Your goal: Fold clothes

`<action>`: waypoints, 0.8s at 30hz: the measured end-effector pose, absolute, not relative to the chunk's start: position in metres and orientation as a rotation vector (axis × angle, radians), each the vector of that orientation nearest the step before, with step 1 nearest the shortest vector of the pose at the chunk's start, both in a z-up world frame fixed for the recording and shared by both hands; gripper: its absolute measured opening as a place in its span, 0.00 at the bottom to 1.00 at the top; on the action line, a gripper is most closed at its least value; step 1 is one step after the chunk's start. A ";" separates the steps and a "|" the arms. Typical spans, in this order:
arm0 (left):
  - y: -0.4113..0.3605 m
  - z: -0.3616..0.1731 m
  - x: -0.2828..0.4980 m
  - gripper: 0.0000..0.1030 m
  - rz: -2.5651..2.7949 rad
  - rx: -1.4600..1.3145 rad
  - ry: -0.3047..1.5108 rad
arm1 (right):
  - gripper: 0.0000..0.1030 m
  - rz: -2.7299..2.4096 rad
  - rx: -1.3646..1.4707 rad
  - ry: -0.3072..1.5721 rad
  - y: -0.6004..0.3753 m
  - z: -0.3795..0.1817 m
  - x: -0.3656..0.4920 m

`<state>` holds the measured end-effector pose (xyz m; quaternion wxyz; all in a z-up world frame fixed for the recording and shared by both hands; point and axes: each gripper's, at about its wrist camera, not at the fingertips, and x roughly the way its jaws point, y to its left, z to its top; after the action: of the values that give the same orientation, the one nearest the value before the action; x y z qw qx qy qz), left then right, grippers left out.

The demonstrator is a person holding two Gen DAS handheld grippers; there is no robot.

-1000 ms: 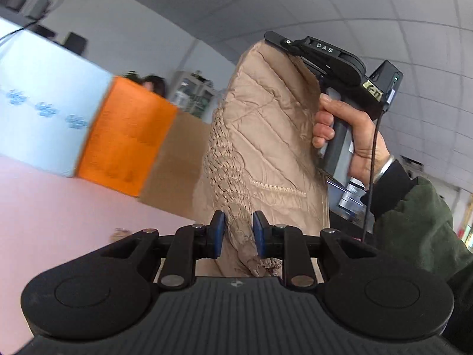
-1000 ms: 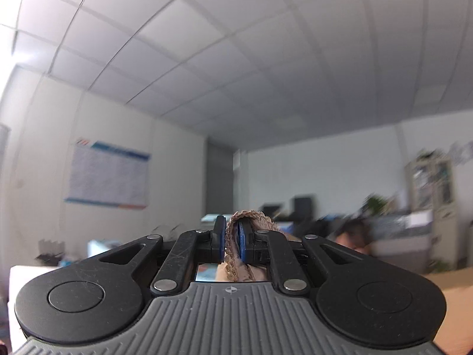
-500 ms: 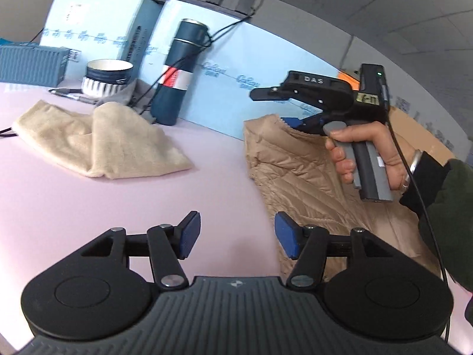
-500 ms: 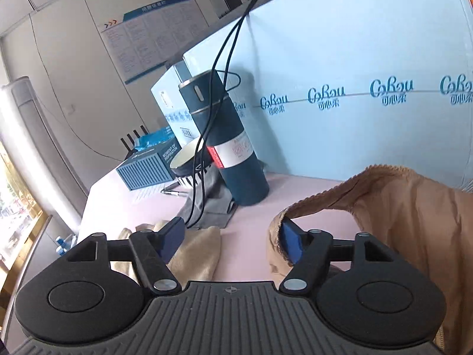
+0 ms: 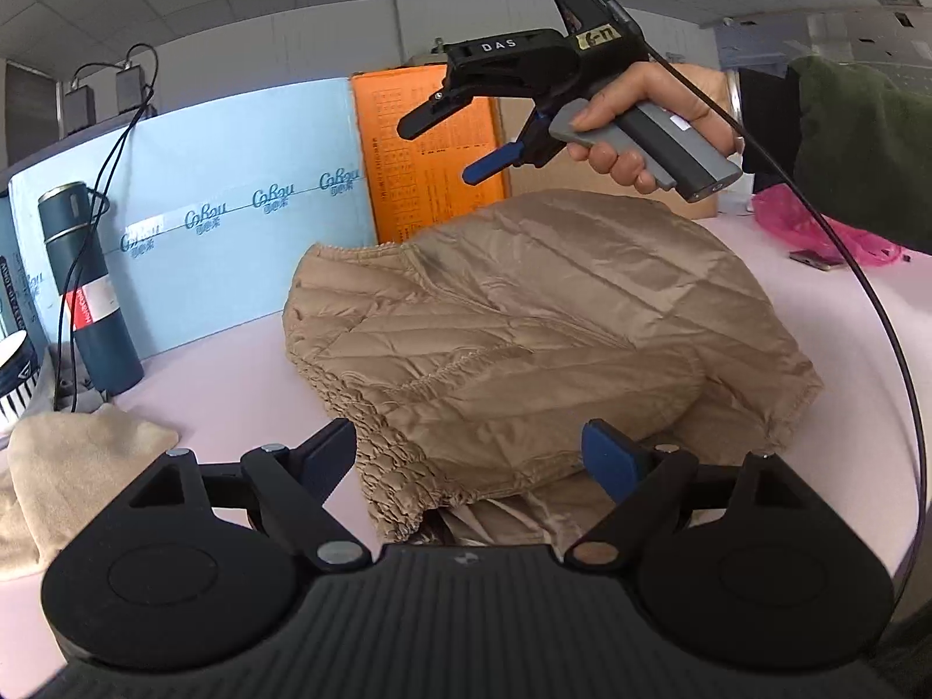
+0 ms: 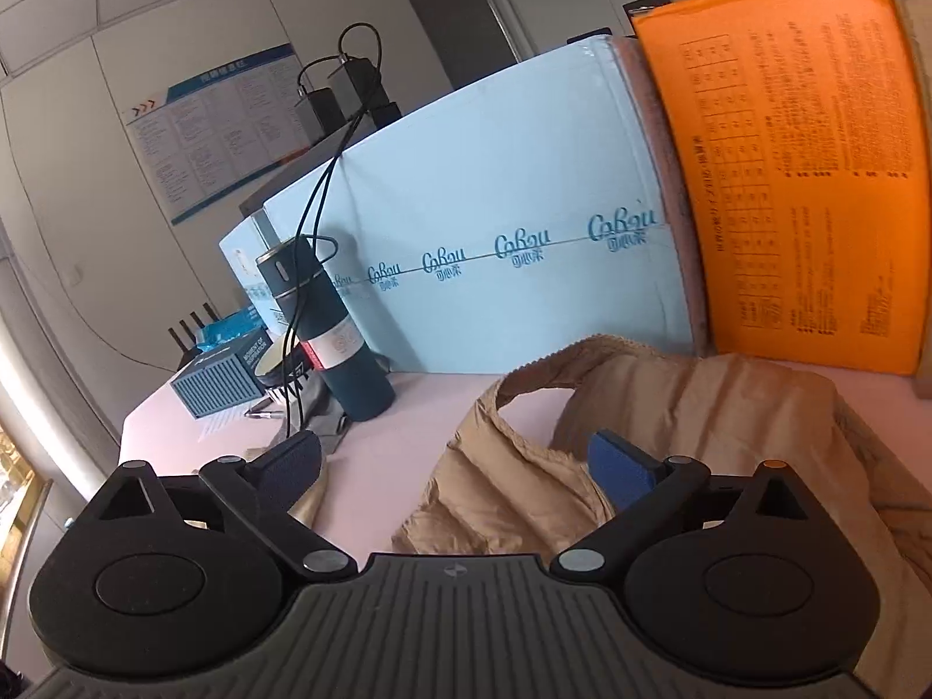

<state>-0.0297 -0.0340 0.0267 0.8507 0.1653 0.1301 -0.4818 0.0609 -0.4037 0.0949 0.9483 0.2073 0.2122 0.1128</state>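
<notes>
A tan quilted jacket (image 5: 536,343) lies in a folded heap on the pink table (image 5: 244,384). My left gripper (image 5: 472,454) is open and empty, its jaws wide apart over the jacket's near hem. My right gripper (image 5: 460,140) is open and empty, held in a hand above the jacket's far side. In the right wrist view the right gripper (image 6: 460,466) hangs open over the jacket's collar edge (image 6: 524,501).
A beige cloth (image 5: 64,466) lies at the near left. A dark blue flask (image 5: 87,291) with cables, a striped bowl (image 5: 14,373), a light blue box (image 5: 233,221) and an orange box (image 5: 419,157) line the back. A pink bag (image 5: 815,227) lies far right.
A second ago both grippers were shut on the jacket and held it up in the air. They let it go onto the table and opened wide; the right gripper has since risen.
</notes>
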 end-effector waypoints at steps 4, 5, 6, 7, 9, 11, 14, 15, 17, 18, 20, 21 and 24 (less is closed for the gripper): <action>-0.056 0.031 -0.049 0.82 -1.091 0.470 0.228 | 1.00 0.248 0.524 0.406 -0.422 0.074 0.023; -0.064 0.030 -0.056 0.82 -1.098 0.525 0.206 | 1.00 0.254 0.572 0.400 -0.427 0.066 0.015; -0.074 0.029 -0.061 0.82 -1.091 0.581 0.183 | 1.00 0.257 0.624 0.398 -0.433 0.057 0.009; -0.083 0.026 -0.064 0.82 -1.067 0.629 0.169 | 1.00 0.252 0.670 0.397 -0.437 0.048 0.003; -0.101 0.021 -0.064 0.82 -1.003 0.691 0.165 | 1.00 0.236 0.729 0.389 -0.444 0.034 -0.007; -0.111 0.018 -0.060 0.82 -0.973 0.698 0.178 | 1.00 0.224 0.759 0.369 -0.448 0.023 -0.019; -0.112 0.018 -0.050 0.56 -0.975 0.636 0.193 | 1.00 0.221 0.809 0.329 -0.454 0.011 -0.040; -0.111 0.019 -0.046 0.36 -0.968 0.614 0.209 | 1.00 0.224 0.819 0.313 -0.455 0.008 -0.046; -0.105 0.022 -0.039 0.20 -0.915 0.570 0.221 | 1.00 0.239 0.822 0.274 -0.457 0.005 -0.059; -0.102 0.024 -0.035 0.17 -0.884 0.554 0.223 | 1.00 0.249 0.816 0.263 -0.456 0.003 -0.063; -0.093 0.025 -0.026 0.16 -0.815 0.534 0.234 | 1.00 0.257 0.795 0.271 -0.453 -0.001 -0.068; -0.087 0.024 -0.021 0.16 -0.788 0.528 0.247 | 1.00 0.250 0.782 0.285 -0.451 -0.003 -0.069; -0.068 0.022 -0.008 0.16 -0.720 0.519 0.294 | 1.00 0.249 0.749 0.329 -0.445 -0.016 -0.069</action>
<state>-0.0082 -0.0675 0.0222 0.8927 0.2503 0.1416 -0.3469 -0.0688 -0.4449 -0.0156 0.9100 0.3633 0.1594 0.1209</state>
